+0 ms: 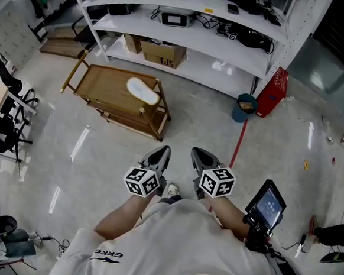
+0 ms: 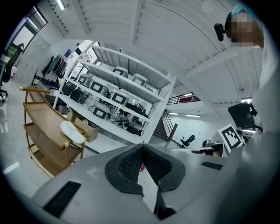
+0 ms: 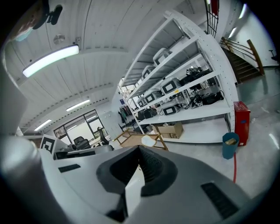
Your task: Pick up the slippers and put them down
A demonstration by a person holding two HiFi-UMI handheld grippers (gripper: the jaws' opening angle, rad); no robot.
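Two tools sit close to the person's chest in the head view, the left tool [image 1: 159,153] and the right tool [image 1: 201,157] side by side with their marker cubes up. Both point toward a wooden cart [image 1: 104,90] that stands well apart from them across bare floor. One white slipper [image 1: 143,91] lies on the cart's top tier near its right end; no second one shows. Behind the cart runs a white shelf [image 1: 186,37] with a box [image 1: 162,52] under it, and to the right a blue bin [image 1: 244,107]. Held low and together like this, the tools look carried rather than working, so I judge the pick-up not yet begun, with the approach to the cart the step in hand. In the left gripper view the left tool [image 2: 142,146] is clenched, pads meeting at the tips with nothing between them, and the slipper [image 2: 72,132] lies far off to the left on the cart [image 2: 41,127]. In the right gripper view the right tool [image 3: 138,148] is likewise clenched on nothing, and the slipper [image 3: 148,141] shows just above its tips, so this tool is aimed almost straight at it. Either tool must be released before it can take the slipper, whose soft, flat sole should pinch easily at an edge.
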